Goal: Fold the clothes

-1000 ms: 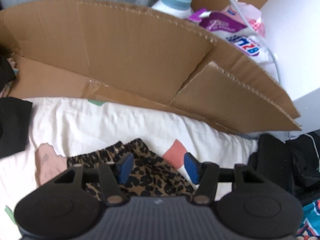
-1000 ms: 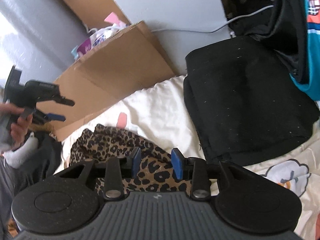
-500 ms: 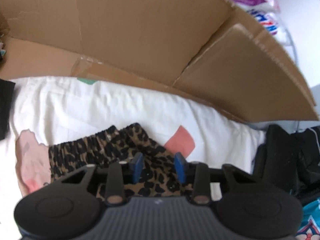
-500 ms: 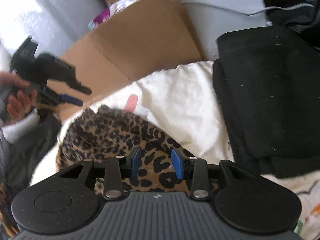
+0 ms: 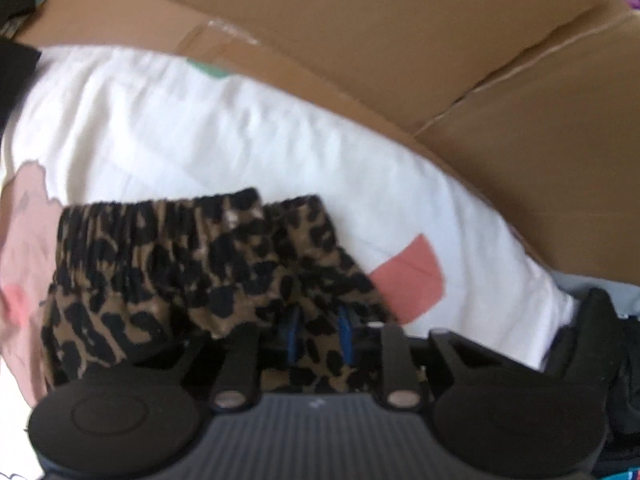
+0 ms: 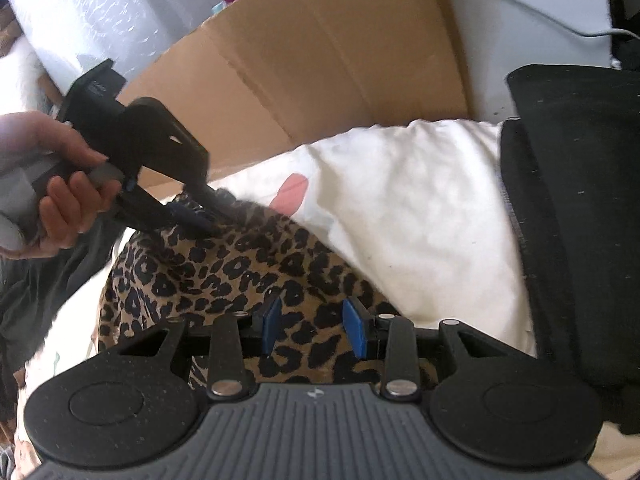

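A leopard-print garment (image 5: 192,276) with an elastic waistband lies bunched on a white printed sheet (image 5: 200,128). My left gripper (image 5: 319,338) has its blue pads close together with the leopard cloth between them. In the right wrist view the left gripper (image 6: 204,220) sits on the garment's far edge, held by a hand (image 6: 60,184). My right gripper (image 6: 313,326) has its pads apart over the near part of the garment (image 6: 240,272), with cloth lying between them.
A flattened cardboard box (image 5: 400,40) stands along the far side of the sheet and also shows in the right wrist view (image 6: 320,64). A folded black garment (image 6: 576,208) lies to the right. Dark clothes (image 6: 36,280) lie at the left.
My left gripper has come down onto the leopard garment and its pads have closed from wide apart to narrow. My right gripper has moved forward over the garment.
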Demonstrator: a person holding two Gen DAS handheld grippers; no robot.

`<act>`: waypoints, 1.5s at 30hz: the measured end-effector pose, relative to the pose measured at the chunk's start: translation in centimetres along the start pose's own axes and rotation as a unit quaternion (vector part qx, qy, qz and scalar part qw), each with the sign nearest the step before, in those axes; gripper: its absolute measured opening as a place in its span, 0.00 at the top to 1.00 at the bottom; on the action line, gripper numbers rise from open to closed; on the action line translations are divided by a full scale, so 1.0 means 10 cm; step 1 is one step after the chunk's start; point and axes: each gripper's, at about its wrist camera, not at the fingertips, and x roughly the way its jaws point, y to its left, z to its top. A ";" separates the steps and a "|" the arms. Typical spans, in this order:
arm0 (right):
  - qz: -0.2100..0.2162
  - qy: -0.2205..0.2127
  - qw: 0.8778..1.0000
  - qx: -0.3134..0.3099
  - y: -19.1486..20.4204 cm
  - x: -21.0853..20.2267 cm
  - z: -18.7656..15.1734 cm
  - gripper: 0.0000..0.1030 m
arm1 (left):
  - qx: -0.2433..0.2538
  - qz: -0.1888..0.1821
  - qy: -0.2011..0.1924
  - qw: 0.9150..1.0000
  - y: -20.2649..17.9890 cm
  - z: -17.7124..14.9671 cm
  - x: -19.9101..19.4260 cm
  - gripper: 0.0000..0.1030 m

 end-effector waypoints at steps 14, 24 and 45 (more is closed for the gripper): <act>-0.055 0.019 0.995 -0.081 0.06 0.13 -0.12 0.59 | 0.002 -0.013 0.007 1.000 0.01 -0.23 0.02 0.49; -0.034 0.032 0.994 -0.095 0.07 0.22 -0.07 0.58 | -0.001 0.003 0.011 1.000 0.04 -0.22 0.11 0.69; -0.016 0.054 0.991 -0.118 0.03 0.27 -0.02 0.59 | -0.049 -0.027 0.016 0.998 0.30 -0.28 0.10 0.88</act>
